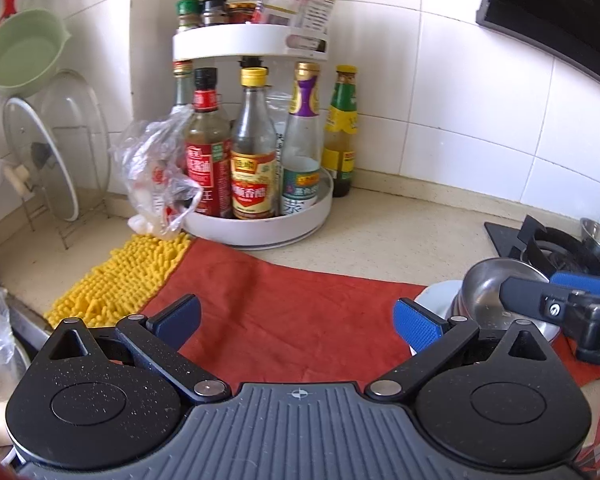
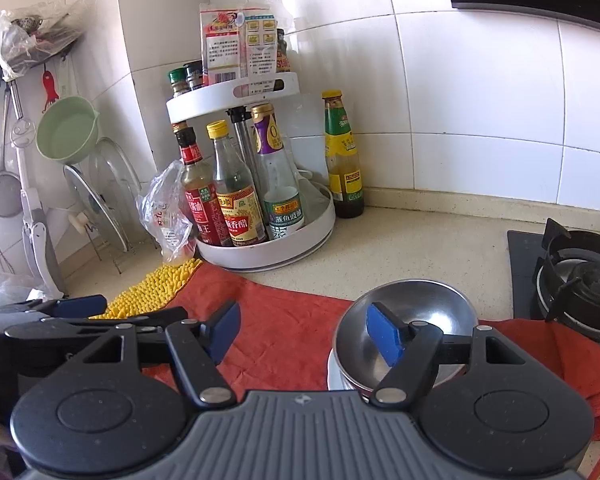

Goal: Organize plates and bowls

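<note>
The steel bowl [image 2: 400, 320] sits stacked on a white plate [image 2: 336, 372], right under the right tool [image 2: 306, 334]. Both tools are wide and empty; left tool [image 1: 298, 318] is farther left.

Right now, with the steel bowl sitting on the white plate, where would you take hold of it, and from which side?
Grip the steel bowl by its rim, one finger inside and one outside, coming from above on the near side. The bowl sits upright and open on the white plate, its wall is smooth and rounded, so the thin rim is likely the only secure hold. The right gripper is open and empty.
</note>
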The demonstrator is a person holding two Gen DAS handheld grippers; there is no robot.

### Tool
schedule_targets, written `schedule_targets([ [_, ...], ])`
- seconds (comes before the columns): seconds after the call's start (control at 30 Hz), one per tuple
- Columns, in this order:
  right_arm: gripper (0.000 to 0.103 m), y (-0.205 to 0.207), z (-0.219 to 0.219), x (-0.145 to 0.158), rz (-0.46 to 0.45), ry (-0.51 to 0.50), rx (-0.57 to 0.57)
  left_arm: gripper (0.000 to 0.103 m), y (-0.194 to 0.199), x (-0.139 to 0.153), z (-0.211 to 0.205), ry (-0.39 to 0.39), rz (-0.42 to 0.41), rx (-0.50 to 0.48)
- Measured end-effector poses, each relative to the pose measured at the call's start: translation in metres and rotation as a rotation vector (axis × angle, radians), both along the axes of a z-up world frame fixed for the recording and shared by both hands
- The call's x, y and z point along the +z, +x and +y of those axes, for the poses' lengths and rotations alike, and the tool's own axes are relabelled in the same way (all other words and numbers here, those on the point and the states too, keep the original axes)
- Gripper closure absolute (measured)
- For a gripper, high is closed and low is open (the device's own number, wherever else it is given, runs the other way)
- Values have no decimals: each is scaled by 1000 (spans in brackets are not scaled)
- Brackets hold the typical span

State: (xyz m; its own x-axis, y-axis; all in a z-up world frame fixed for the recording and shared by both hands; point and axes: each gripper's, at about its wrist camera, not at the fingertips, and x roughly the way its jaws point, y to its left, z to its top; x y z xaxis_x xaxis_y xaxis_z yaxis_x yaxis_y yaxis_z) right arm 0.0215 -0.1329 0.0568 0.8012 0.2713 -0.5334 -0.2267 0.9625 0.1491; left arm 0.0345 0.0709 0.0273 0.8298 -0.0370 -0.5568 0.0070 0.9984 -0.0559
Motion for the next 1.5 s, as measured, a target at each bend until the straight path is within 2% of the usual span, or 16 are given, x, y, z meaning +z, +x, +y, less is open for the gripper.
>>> schedule_targets([
  [0.37, 33, 7, 16, -4, 6, -17, 2, 0, -9, 3, 10, -9, -14, 37],
  [0.73, 33, 10, 26, -10, 38, -27, 12, 0, -9, 1, 17, 11, 13, 60],
  [0.87, 33, 0, 24, -14, 69, -31, 5, 0, -14, -2, 17, 8, 43, 60],
  [1.03, 33, -33, 12, -25, 136, -83, -47, 0, -32, -15, 2, 31, 97, -16],
  [1.2, 33, -59, -19, -42, 223, -66, -163, 0, -42, -30, -33, 79, 163, -131],
  [1.37, 33, -65, -52, -56, 293, -49, -255, 1, -37, -43, -75, 140, 218, -208],
  [1.5, 33, -67, -69, -62, 322, -37, -282, 1, -34, -51, -97, 166, 251, -233],
])
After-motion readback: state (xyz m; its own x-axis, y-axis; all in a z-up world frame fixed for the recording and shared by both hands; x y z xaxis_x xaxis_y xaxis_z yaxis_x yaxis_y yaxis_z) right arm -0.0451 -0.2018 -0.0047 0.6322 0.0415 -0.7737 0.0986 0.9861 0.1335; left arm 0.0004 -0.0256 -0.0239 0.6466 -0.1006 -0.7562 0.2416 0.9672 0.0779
